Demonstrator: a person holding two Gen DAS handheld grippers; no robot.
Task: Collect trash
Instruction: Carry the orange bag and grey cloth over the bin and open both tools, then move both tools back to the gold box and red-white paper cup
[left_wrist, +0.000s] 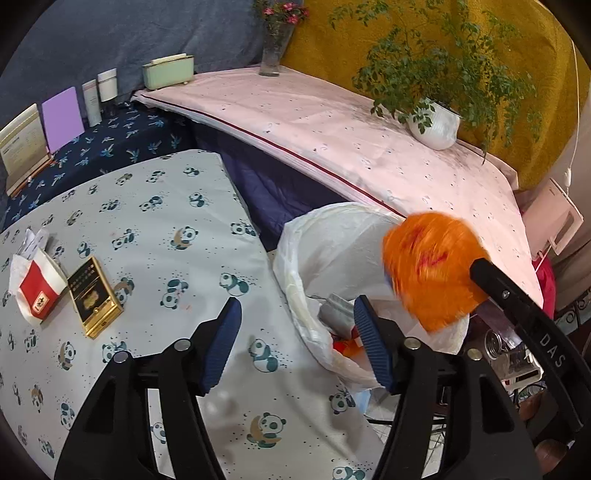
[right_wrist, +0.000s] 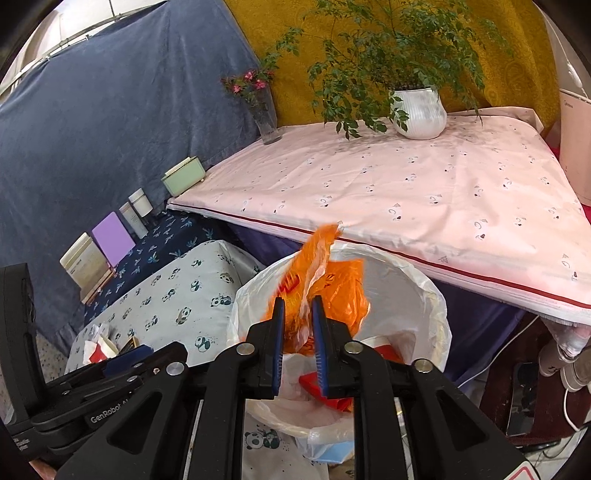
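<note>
My right gripper is shut on a crumpled orange plastic wrapper, which it holds over the mouth of a bin lined with a white bag. Red and orange scraps lie inside the bin. The left wrist view shows the same wrapper blurred above the bin liner. My left gripper stands open with nothing between its blue pads, over the edge of the panda-print table next to the bin. A red-and-white crumpled packet and a black-and-gold box lie at the table's left.
A pink-covered table behind the bin carries a potted plant, a flower vase and a green box. Bottles, a purple card and a framed card line a dark blue shelf. Cables and jars lie on the floor at right.
</note>
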